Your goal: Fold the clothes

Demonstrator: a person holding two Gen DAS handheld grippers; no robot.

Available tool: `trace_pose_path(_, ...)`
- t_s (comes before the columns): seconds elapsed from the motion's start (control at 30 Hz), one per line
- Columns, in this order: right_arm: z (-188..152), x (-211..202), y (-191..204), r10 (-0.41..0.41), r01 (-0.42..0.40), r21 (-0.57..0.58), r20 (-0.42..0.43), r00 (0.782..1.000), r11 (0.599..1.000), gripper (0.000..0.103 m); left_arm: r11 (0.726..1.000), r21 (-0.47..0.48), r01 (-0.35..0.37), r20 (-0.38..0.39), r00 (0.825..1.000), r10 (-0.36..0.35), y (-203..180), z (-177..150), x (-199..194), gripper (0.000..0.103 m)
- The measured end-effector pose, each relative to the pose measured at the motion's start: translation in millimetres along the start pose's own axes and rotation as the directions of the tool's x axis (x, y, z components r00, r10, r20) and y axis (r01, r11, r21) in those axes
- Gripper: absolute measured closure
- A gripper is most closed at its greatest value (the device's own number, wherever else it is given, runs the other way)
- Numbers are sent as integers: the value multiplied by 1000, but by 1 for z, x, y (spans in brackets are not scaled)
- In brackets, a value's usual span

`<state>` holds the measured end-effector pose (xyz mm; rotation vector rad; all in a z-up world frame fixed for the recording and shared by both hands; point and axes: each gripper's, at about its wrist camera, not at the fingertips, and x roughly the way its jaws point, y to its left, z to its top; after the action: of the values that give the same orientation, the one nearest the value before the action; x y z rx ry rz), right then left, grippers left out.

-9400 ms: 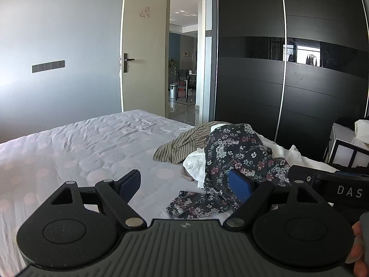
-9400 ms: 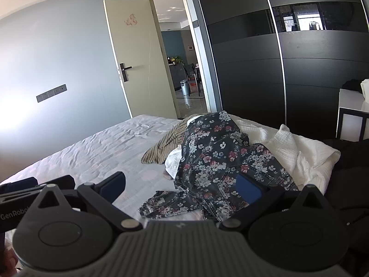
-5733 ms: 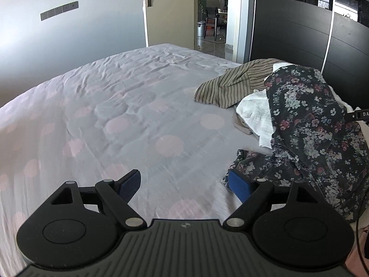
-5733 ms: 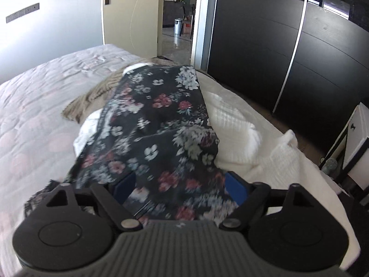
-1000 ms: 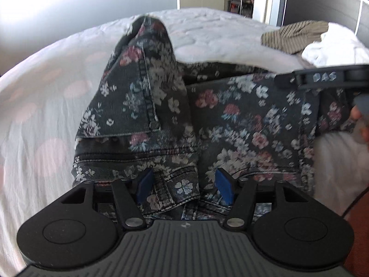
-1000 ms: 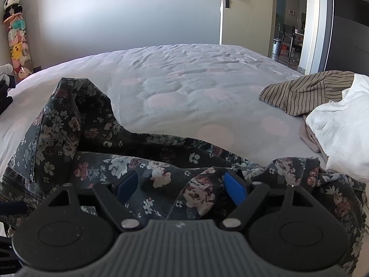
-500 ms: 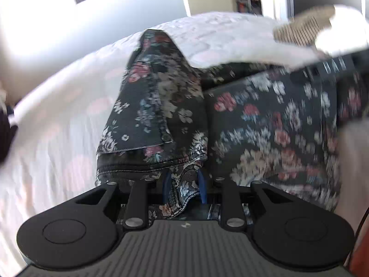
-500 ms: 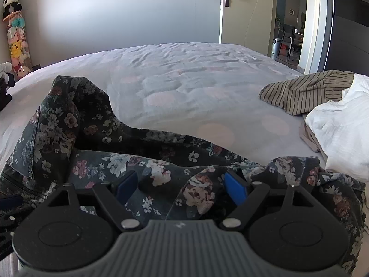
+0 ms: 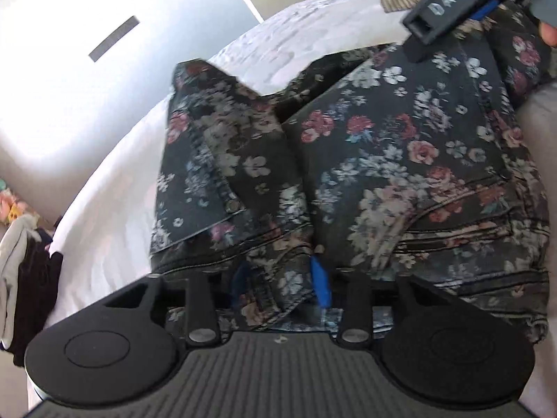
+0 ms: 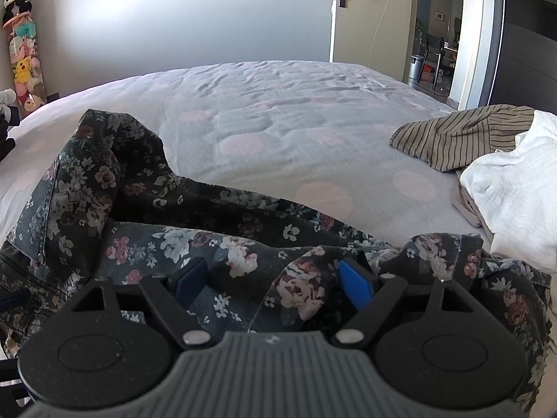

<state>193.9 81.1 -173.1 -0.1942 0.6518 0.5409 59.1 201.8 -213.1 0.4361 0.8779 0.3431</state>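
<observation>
Dark floral denim fills the near field of both wrist views: the floral garment (image 9: 400, 160) lies spread and rumpled on the near part of the bed (image 10: 278, 122), with one part humped up toward the far left. The left gripper (image 9: 282, 284) is closing its jaws on a bunched hem fold; the blue pads (image 9: 322, 285) already bear on the cloth from both sides, so it is pinching that fold. The right gripper (image 10: 275, 284) stands spread wide over the garment's other edge, a raised ridge of cloth between its fingers, the pads not pressing it.

Beyond the garment, near the bed's far right, a striped cloth (image 10: 459, 136) and a white cloth (image 10: 515, 188) lie heaped together.

The risk, as I judge it: the left pinch holds a thick, crumpled wad and not a clean edge, so a lift could drag several layers and twist the garment, or the heavy denim could slip out. With the right jaws not gripping, any pull from the left alone would skew the piece across the bed.

A second ago the left jaws were wide with the hem merely lying between them, and that view sat more level; now it is rolled. The right-hand view is unchanged.
</observation>
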Motion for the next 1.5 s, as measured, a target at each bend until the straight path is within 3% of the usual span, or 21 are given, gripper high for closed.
trace_pose_path(0.1, 0, 1, 0, 0, 0, 1, -1, 1000, 1000, 18, 1000, -20, 4, 18, 1000, -3, -1, 1, -3, 86)
trace_pose_path(0.27, -1, 1, -2, 1, -1, 12, -2, 1000, 1000, 18, 983, -183, -14, 43, 999, 23, 29, 2, -9, 91)
trace_pose_path(0.4, -1, 0, -3, 2, -2, 17, -2, 1000, 1000, 18, 964, -250, -95, 44, 993, 109, 47, 2, -9, 92)
trace_pose_path(0.5, -1, 0, -4, 3, -3, 19, -2, 1000, 1000, 18, 950, -248, -192, 40, 977, 208, 57, 1, -5, 92)
trace_pose_path(0.7, -1, 1, -3, 5, -5, 14, -6, 1000, 1000, 18, 908, -317, -274, 10, 956, 293, 101, 7, 10, 92)
trace_pose_path(0.87, -1, 5, -2, 3, -3, 9, -20, 1000, 1000, 18, 863, -420, -282, -59, 957, 283, 140, -2, 31, 91)
trace_pose_path(0.93, -1, 7, -1, 2, -1, 6, -25, 1000, 1000, 18, 828, -490, -274, -80, 959, 270, 156, -12, 34, 90)
trace_pose_path(1.07, -2, 7, 0, -1, 1, 10, -30, 1000, 1000, 18, 729, -639, -246, -99, 966, 238, 186, -33, 25, 68)
trace_pose_path(1.1, -1, 8, -1, 0, 1, 13, -30, 1000, 1000, 18, 704, -675, -222, -88, 971, 222, 191, -38, 21, 52)
trace_pose_path(1.17, -1, 8, -1, 0, 0, 17, -30, 1000, 1000, 18, 649, -741, -172, -60, 980, 191, 200, -46, 12, 32)
trace_pose_path(1.2, -1, 8, -1, 0, 0, 17, -31, 1000, 1000, 18, 626, -766, -146, -45, 984, 175, 203, -48, 8, 31)
trace_pose_path(1.27, -1, 8, -1, 2, -1, 16, -31, 1000, 1000, 18, 600, -791, -117, -34, 988, 148, 206, -51, 4, 29)
trace_pose_path(1.5, 0, 7, -4, 7, -6, 33, -27, 1000, 999, 18, 578, -809, -111, -70, 993, 92, 205, -63, 7, 24)
